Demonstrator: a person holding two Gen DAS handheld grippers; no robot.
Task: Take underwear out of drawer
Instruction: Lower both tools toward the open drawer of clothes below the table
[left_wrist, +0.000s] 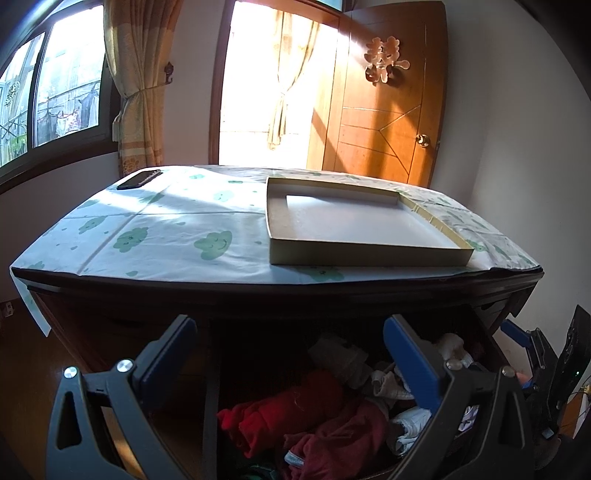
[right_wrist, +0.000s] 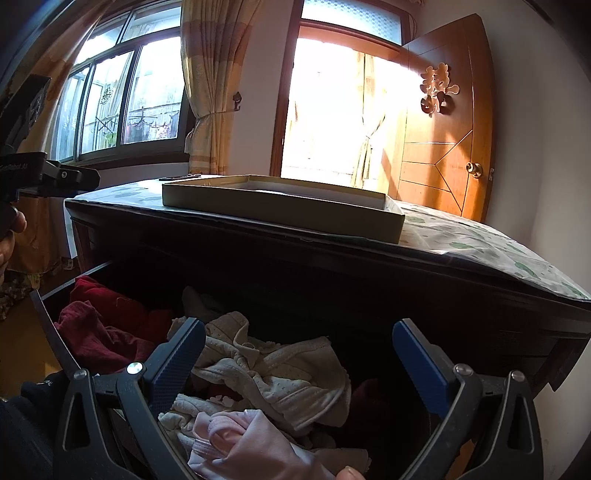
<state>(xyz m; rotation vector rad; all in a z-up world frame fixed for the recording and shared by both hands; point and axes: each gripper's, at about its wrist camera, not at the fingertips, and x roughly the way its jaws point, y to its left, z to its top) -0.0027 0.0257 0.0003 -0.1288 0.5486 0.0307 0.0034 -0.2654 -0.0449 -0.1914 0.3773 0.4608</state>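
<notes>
The dark wooden drawer (right_wrist: 51, 325) stands pulled open below the dresser top, full of crumpled clothes. In the right wrist view, cream underwear (right_wrist: 280, 373) lies in the middle, a pale pink piece (right_wrist: 243, 439) in front of it, red garments (right_wrist: 103, 328) to the left. My right gripper (right_wrist: 299, 354) is open, hovering over the cream underwear, holding nothing. In the left wrist view, my left gripper (left_wrist: 288, 350) is open and empty above the red garments (left_wrist: 303, 417) and whitish pieces (left_wrist: 391, 384). The right gripper's edge (left_wrist: 532, 350) shows at the far right.
A shallow cardboard box lid (left_wrist: 354, 225) lies on the dresser top, on a white cloth with green clouds (left_wrist: 166, 229). A black phone (left_wrist: 138, 179) lies at the far left corner. A wooden door (left_wrist: 384, 110) and curtained windows stand behind. A fingertip (right_wrist: 351, 472) shows at the bottom edge.
</notes>
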